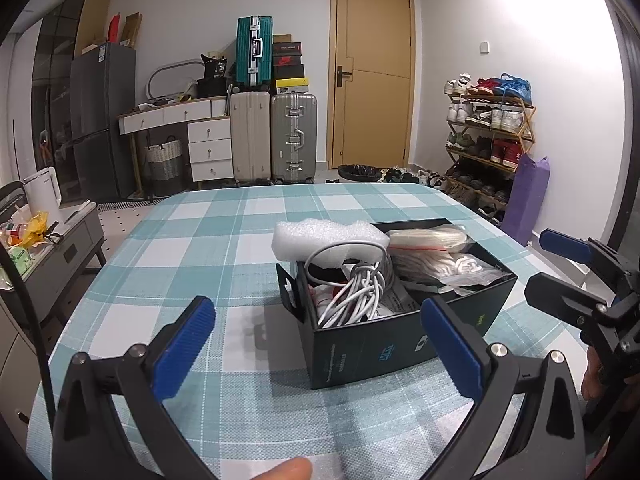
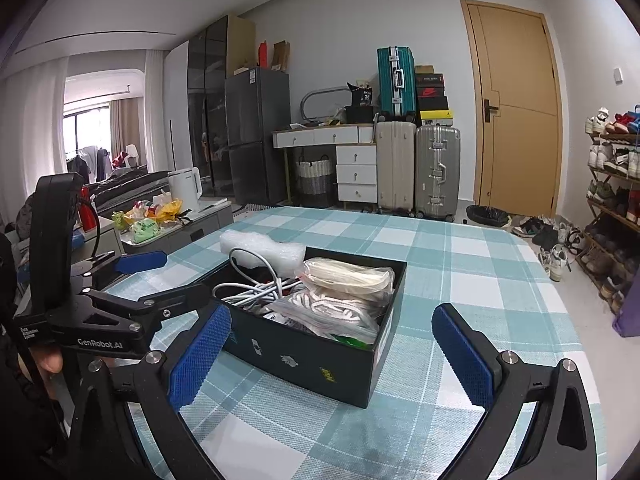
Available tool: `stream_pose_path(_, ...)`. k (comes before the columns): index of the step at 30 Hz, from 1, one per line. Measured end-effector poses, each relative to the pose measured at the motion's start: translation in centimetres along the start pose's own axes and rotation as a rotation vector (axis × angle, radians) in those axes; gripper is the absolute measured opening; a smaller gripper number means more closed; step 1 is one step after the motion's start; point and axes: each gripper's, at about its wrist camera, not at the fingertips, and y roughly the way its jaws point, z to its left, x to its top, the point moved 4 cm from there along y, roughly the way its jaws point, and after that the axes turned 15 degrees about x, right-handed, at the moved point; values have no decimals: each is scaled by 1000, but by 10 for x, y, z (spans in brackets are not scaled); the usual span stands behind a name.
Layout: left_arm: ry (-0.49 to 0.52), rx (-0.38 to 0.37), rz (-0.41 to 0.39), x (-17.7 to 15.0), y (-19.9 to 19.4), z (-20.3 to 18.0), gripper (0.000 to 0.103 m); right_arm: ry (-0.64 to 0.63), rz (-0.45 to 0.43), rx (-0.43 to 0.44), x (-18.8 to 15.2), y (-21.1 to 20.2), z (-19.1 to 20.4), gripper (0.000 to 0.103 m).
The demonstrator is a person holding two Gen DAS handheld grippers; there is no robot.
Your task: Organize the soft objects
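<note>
A black cardboard box point(image 1: 372, 344) point(image 2: 304, 356) stands on the teal-and-white checked tablecloth point(image 1: 192, 248). It holds a white foam piece point(image 1: 324, 240) point(image 2: 260, 246), a coiled white cable point(image 1: 356, 296) point(image 2: 252, 290), and clear bags of white cord point(image 1: 440, 256) point(image 2: 340, 292). My left gripper point(image 1: 320, 344) is open and empty, just in front of the box. My right gripper point(image 2: 332, 348) is open and empty, its jaws standing either side of the box's near corner. The right gripper also shows at the right edge of the left wrist view point(image 1: 568, 272).
Suitcases point(image 1: 276, 140), a white drawer desk point(image 1: 200, 132) and a door point(image 1: 372, 72) line the far wall. A shoe rack point(image 1: 488, 136) stands at right. A low side table with clutter point(image 1: 48, 248) stands left of the table.
</note>
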Motion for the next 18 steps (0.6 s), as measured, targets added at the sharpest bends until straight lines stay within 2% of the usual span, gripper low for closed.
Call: stream_pose_path(18, -19, 16, 1, -2, 1, 4, 103, -16, -29, 8, -1, -3, -1, 102)
